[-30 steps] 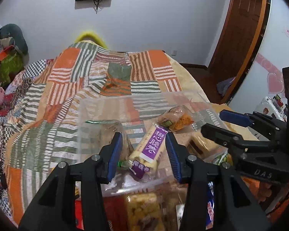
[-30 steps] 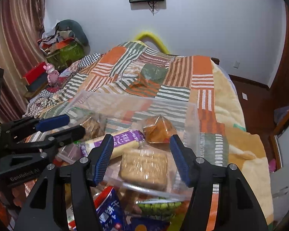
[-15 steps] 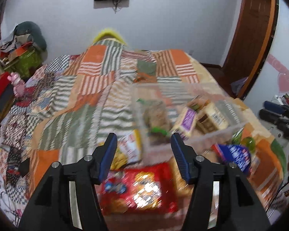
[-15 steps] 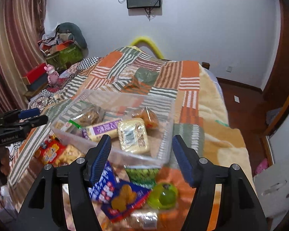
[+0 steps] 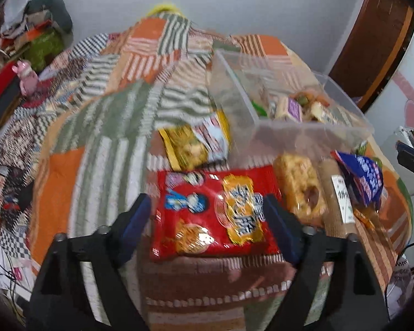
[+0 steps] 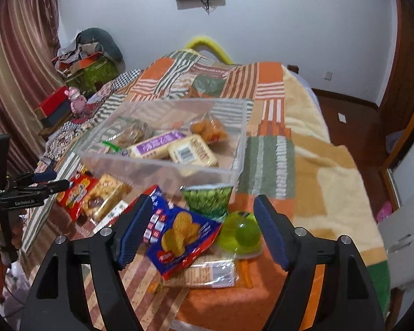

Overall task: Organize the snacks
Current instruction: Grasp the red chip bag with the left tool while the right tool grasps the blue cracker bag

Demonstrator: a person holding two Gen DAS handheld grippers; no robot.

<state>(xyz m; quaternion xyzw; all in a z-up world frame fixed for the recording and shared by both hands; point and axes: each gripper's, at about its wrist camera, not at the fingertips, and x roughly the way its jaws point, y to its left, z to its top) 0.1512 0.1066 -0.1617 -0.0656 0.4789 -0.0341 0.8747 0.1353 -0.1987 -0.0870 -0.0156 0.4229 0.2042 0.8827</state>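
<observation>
Hovering above the near edge of the bed point(image 6: 303, 127), the left tool point(image 5: 207, 218) has its fingers spread apart with nothing between them, framing a red snack bag point(image 5: 215, 209) that lies flat on the patchwork blanket. Just beyond that bag sits a yellow packet point(image 5: 190, 143), touching the near left corner of a clear plastic bin point(image 5: 312, 135). To the right of the red bag lie a golden pastry pack point(image 5: 298, 187), a tan wrapped bar with a white label point(image 5: 339, 201) and a blue cracker bag point(image 5: 364, 179).

The right tool point(image 6: 204, 226) is also held wide apart and grips nothing. Between its fingers lies the blue cracker bag point(image 6: 179, 237), with a green jelly cup point(image 6: 243, 234) just to its right and a flat cracker pack point(image 6: 207, 273) partly under both on the near side. A green-patterned cup point(image 6: 207, 195) stands against the bin's near wall. The clear plastic bin point(image 6: 157, 165) holds a purple-labelled bar point(image 6: 157, 143), a pale yellow pack point(image 6: 193, 151), an orange bun pack point(image 6: 209, 129) and a brown cookie pack point(image 6: 132, 135) at its left end. The red snack bag point(image 6: 77, 193) and golden pastry pack point(image 6: 107, 193) lie near the bin's left corner, close to the left tool point(image 6: 49, 179) seen at the left edge.
</observation>
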